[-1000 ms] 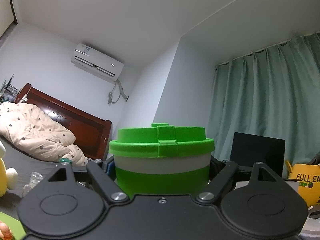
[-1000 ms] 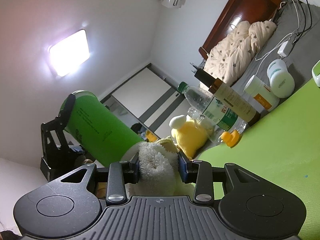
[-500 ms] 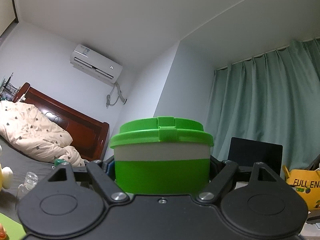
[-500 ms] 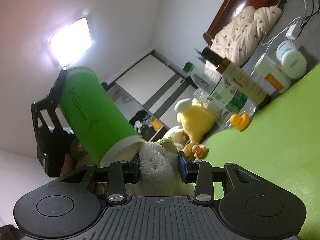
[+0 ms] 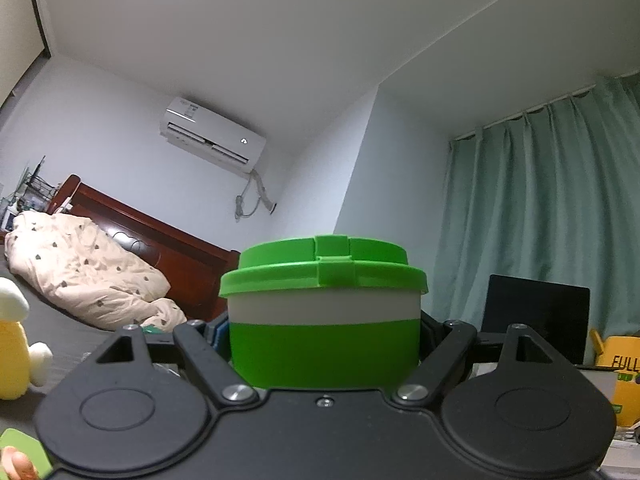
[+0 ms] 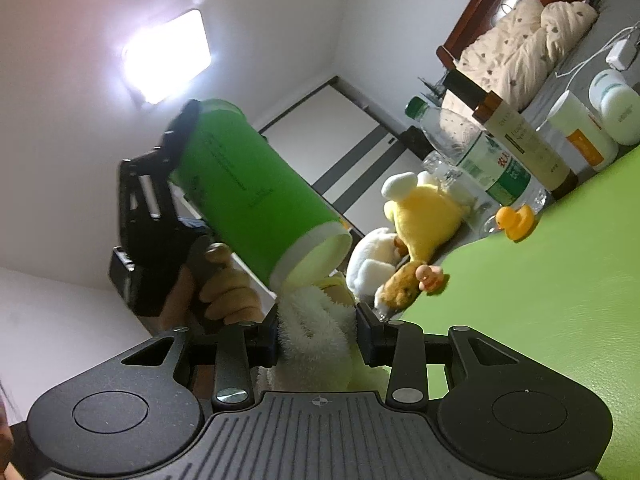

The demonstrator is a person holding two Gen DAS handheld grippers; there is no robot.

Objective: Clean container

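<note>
Green container [image 6: 256,196] is held up in the air over the green table [image 6: 540,300], tilted; in the right wrist view its white-banded end [image 6: 316,258] points down toward the cloth. In the left wrist view that white-banded end carries a green lid [image 5: 324,272]; the right view's pale end face doesn't show this clearly. Left gripper [image 5: 324,332] clamps the container's body on both sides, a person's hand [image 6: 224,292] on its handle. Right gripper [image 6: 316,332] is closed on a fluffy white-yellow cloth [image 6: 312,328], the cloth top just under the container's lower rim, touching or nearly, can't tell.

Risks, my read:
- Container is smooth and tilted, so a hard push from the cloth could slide it through the left fingers or twist it.
- Cloth is soft and bunched; rubbing could drag it out of the right grip.
- If it drops, it lands among the plush toys [image 6: 416,224], rubber duck [image 6: 516,222] and bottles [image 6: 480,156] close by at the table edge and could knock them over.
- How far the cleaning has got isn't visible.
</note>
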